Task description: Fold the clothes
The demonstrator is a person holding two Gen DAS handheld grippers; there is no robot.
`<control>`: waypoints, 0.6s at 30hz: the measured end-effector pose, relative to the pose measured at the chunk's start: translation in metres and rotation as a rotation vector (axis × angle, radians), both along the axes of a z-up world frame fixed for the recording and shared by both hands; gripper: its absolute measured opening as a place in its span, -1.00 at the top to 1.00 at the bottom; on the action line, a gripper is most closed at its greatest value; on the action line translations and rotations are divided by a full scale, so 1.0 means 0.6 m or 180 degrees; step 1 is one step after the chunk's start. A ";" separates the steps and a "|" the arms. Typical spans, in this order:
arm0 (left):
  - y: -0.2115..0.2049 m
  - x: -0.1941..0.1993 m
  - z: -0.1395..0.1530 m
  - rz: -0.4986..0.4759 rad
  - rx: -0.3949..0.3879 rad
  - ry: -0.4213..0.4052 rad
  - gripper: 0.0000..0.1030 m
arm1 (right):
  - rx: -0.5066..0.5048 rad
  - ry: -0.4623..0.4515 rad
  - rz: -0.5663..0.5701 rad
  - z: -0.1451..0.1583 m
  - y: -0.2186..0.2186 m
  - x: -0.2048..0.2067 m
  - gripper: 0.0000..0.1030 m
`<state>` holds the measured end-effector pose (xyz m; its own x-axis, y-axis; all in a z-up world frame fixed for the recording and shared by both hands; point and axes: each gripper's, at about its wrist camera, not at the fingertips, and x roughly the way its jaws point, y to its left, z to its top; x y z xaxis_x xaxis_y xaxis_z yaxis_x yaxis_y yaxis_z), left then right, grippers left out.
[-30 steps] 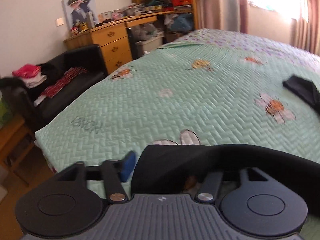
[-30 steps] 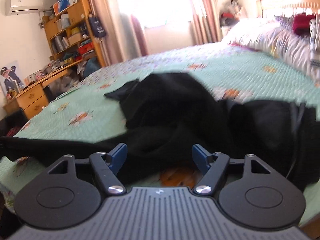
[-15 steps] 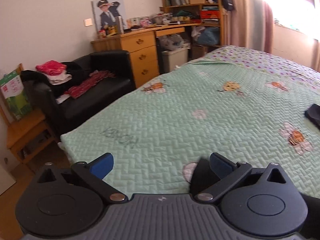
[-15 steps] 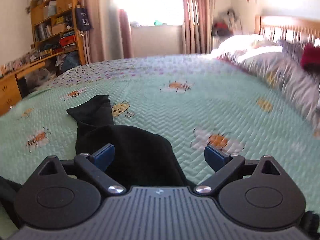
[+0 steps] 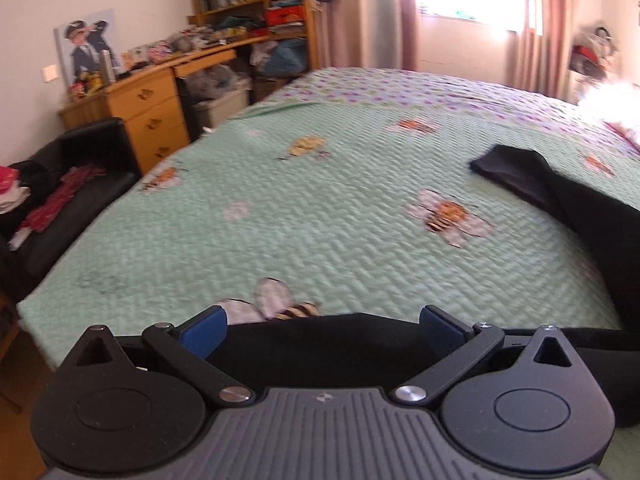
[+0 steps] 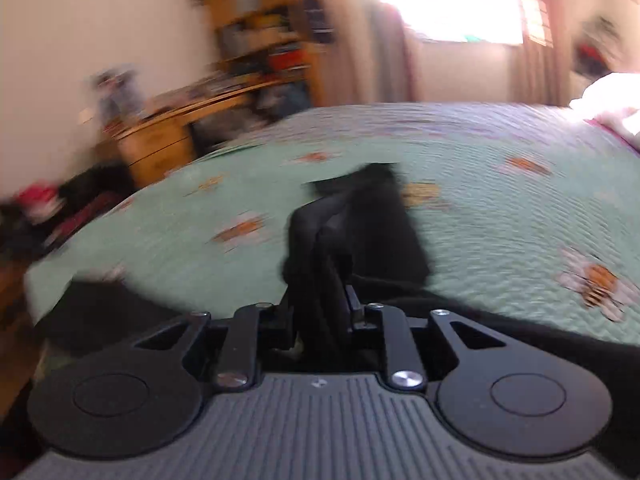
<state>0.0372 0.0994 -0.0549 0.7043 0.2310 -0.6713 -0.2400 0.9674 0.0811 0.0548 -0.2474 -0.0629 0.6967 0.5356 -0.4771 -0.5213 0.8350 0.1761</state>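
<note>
Black garment (image 5: 592, 224) on a green bee-print quilted bed (image 5: 320, 220)
Left claw (image 5: 320, 326) was spread wide; right claw (image 6: 318, 300) was closing, pinching the cloth; cluttered wooden desk (image 5: 152, 100) behind.

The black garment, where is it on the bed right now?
The black garment lies along the near and right edges of the green bedspread; a bunch of it is between the closing right gripper.
</note>
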 end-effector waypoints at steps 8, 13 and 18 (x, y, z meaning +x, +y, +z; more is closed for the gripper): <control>-0.159 0.056 -0.048 -0.0921 -0.0354 0.0188 -0.99 | 0.0001 0.0363 0.0311 -0.056 -0.005 -0.147 0.78; -0.234 0.102 -0.046 -0.1347 -0.0781 0.0214 -0.99 | 0.0091 0.0417 0.0193 -0.071 -0.011 -0.157 0.79; -0.293 0.186 -0.048 -0.1526 -0.1289 0.0461 -0.99 | 0.0111 0.0374 0.0072 -0.076 -0.010 -0.146 0.79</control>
<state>0.1490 -0.0764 -0.0839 0.5621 -0.3785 -0.7354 0.2126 0.9254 -0.3138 -0.0325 -0.2532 -0.1086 0.6247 0.5684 -0.5355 -0.5142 0.8155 0.2658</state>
